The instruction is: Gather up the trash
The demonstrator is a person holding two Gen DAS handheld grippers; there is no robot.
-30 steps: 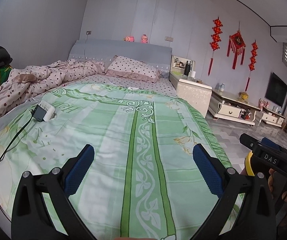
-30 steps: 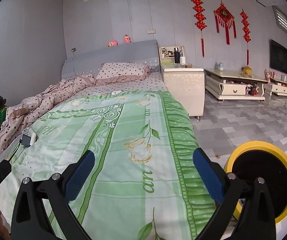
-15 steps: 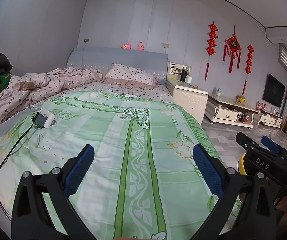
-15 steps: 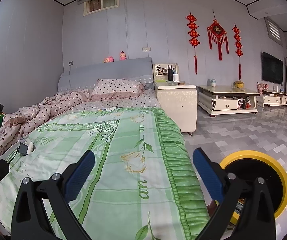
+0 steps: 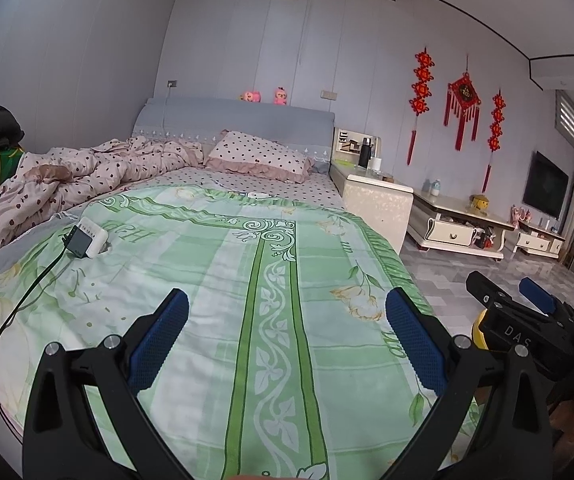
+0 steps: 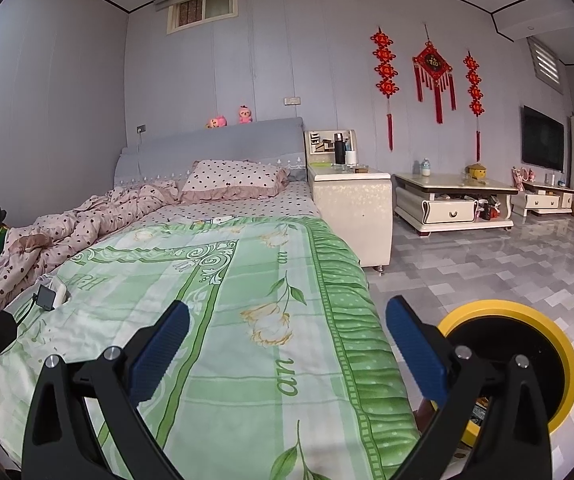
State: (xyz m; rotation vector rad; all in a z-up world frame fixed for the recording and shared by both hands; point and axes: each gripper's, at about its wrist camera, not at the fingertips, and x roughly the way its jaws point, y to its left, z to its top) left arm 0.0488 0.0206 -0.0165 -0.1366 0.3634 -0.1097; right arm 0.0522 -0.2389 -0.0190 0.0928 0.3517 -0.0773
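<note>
My left gripper [image 5: 287,336] is open and empty above the foot of a bed with a green floral quilt [image 5: 247,280]. My right gripper [image 6: 287,340] is open and empty over the quilt's right edge [image 6: 347,320]. A round yellow-rimmed bin [image 6: 527,360] with a black inside stands on the floor right of the bed, partly behind my right finger. Small white scraps [image 6: 219,220] lie on the bed near the quilt's far edge; I cannot tell what they are. The right gripper also shows in the left wrist view [image 5: 527,308].
A white charger box with a black cable [image 5: 87,240] lies on the quilt's left side. A rumpled pink dotted duvet [image 5: 87,172] and pillow [image 5: 259,156] lie at the head. A cream nightstand [image 6: 351,208] and low TV cabinet [image 6: 455,204] stand right of the bed on grey tiles.
Both wrist views have tilted upward and drawn back a little, showing more wall and ceiling. Both grippers stay open and empty.
</note>
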